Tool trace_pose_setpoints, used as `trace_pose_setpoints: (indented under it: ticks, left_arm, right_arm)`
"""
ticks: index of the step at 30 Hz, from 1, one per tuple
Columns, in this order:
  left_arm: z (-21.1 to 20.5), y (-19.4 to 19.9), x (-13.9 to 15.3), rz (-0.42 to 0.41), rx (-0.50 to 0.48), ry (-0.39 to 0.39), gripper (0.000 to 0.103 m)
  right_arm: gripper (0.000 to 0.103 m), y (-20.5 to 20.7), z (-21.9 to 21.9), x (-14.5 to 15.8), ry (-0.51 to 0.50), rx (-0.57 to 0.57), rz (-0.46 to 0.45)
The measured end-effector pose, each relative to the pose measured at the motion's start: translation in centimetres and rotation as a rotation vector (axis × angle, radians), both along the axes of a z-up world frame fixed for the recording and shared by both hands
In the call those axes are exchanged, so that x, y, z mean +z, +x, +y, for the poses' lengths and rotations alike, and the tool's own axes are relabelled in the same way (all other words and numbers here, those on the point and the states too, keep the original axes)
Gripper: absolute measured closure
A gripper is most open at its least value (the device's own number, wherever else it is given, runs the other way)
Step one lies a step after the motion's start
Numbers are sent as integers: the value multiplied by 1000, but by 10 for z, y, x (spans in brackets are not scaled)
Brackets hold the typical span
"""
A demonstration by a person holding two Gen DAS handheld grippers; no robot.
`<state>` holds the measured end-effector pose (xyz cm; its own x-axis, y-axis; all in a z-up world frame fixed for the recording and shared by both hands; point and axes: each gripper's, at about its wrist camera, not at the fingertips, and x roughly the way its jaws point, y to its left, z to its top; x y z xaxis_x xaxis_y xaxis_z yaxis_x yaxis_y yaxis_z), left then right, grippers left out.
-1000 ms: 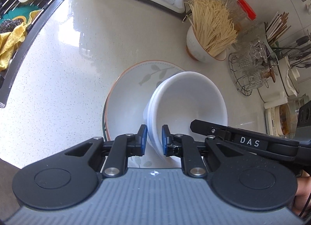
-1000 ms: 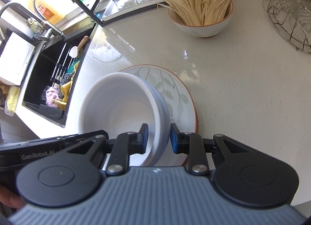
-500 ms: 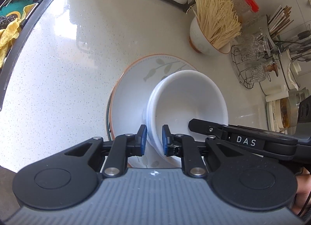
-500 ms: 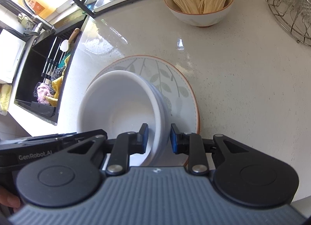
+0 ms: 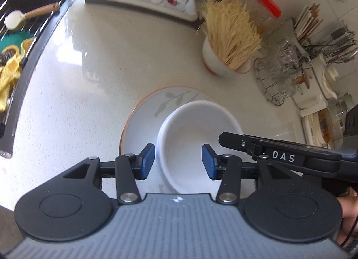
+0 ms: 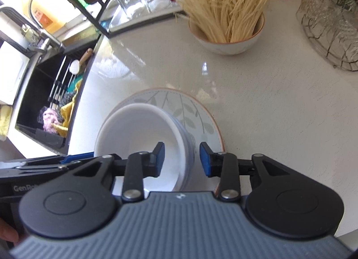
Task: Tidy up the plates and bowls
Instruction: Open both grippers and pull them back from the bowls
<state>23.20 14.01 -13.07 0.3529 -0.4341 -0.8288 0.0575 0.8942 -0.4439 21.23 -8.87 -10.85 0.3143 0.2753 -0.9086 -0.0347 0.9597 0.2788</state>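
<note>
Your left gripper (image 5: 177,161) and right gripper (image 6: 181,158) were both opening, pads clear of the white bowls (image 5: 192,138) on the leaf-patterned plate (image 6: 197,111), speckled white counter (image 5: 89,93), sink (image 6: 44,102) beside.

Counts: 2 grippers, left gripper (image 5: 177,161) and right gripper (image 6: 181,159). White bowls (image 5: 197,138): nested stack, at least 2 by the rims, exact number unclear. 1 leaf-pattern plate (image 5: 154,107) under the stack. 1 bowl of dry noodles (image 5: 218,63) on the bench (image 5: 89,93). 1 wire basket of glassware (image 5: 276,73), pieces too blurred to count. 1 wooden-handled scoop (image 5: 29,16) at the sink.
</note>
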Motion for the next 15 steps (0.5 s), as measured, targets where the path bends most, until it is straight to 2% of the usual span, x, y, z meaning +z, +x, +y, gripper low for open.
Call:
trace_pose_setpoints:
  ticks: [3, 8, 12, 13, 15]
  left_arm:
    - [-2, -2, 24, -70, -27, 34, 50]
    - [-3, -7, 63, -169, -71, 48, 50]
    - [-9, -14, 89, -228, -113, 64, 49]
    - [-9, -15, 95, -215, -126, 35, 49]
    - [-12, -18, 107, -239, -141, 34, 48]
  right_arm:
    - [65, -4, -5, 13, 9, -35, -56]
    - [65, -13, -12, 40, 8, -82, -157]
    - [65, -21, -17, 66, 11, -113, -244]
    - [65, -23, -18, 72, 17, -120, -263]
    - [65, -27, -21, 85, 28, -135, -299]
